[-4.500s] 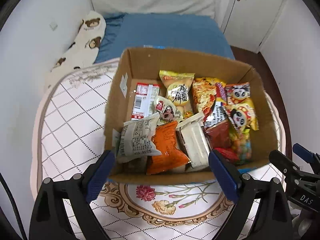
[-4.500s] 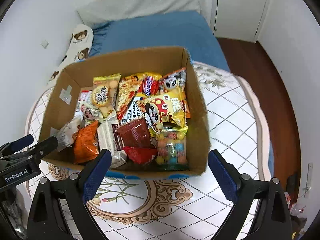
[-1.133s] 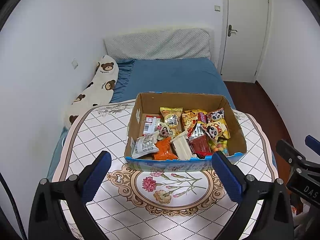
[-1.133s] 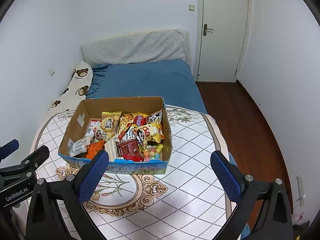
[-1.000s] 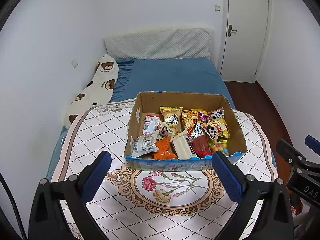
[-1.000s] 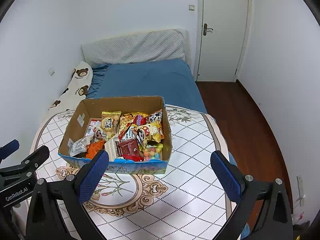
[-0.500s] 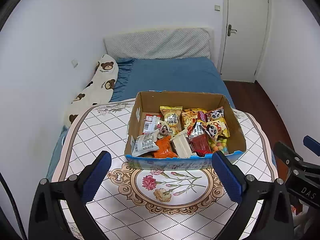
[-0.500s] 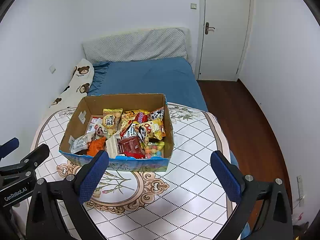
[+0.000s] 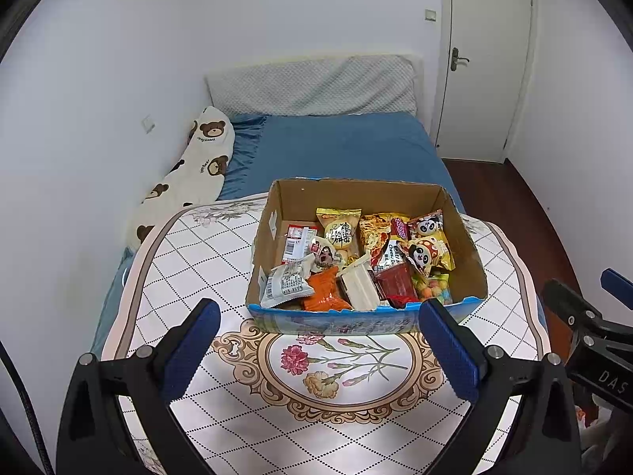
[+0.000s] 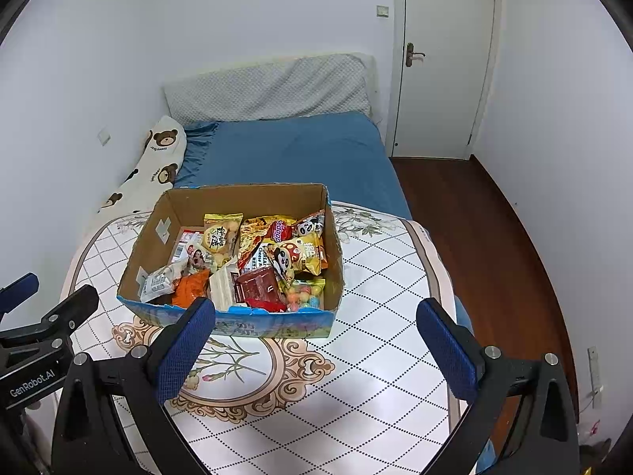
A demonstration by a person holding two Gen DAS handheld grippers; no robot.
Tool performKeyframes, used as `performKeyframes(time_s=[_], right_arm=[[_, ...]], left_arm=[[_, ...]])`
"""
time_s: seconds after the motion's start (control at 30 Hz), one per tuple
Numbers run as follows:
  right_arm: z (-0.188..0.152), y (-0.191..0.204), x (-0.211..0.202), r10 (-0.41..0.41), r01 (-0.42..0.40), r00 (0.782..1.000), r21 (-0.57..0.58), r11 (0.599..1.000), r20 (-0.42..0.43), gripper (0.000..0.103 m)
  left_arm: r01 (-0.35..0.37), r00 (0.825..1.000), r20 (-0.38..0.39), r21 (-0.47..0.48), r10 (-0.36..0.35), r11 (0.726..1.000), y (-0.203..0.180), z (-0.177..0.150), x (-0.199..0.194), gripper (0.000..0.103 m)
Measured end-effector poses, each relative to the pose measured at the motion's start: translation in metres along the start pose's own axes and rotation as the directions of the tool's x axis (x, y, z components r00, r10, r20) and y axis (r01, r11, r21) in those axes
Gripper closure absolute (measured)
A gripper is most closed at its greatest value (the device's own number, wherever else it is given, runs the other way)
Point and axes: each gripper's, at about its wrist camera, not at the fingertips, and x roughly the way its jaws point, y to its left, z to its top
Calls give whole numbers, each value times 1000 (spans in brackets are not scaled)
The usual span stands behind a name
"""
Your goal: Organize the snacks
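Both the left gripper (image 9: 320, 340) and right gripper (image 10: 316, 340) hang empty, jaws wide apart. The box (image 9: 368, 318) ahead is heaped; a careless grab could snag neighbouring packets (image 9: 348, 273) or tip them out.

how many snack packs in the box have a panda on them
2, both at the box's right side: a small panda pack near the back right corner and a yellow panda pack just in front of it. Others may be buried underneath.
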Motion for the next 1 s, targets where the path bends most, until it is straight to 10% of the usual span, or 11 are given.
performKeyframes(time_s=[1.0], right_arm=[[-1,-3,1,-8,8,1000,7,1000,-6,0]], left_arm=[[7,1000,7,0,-7,1000,0,-1,1,0]])
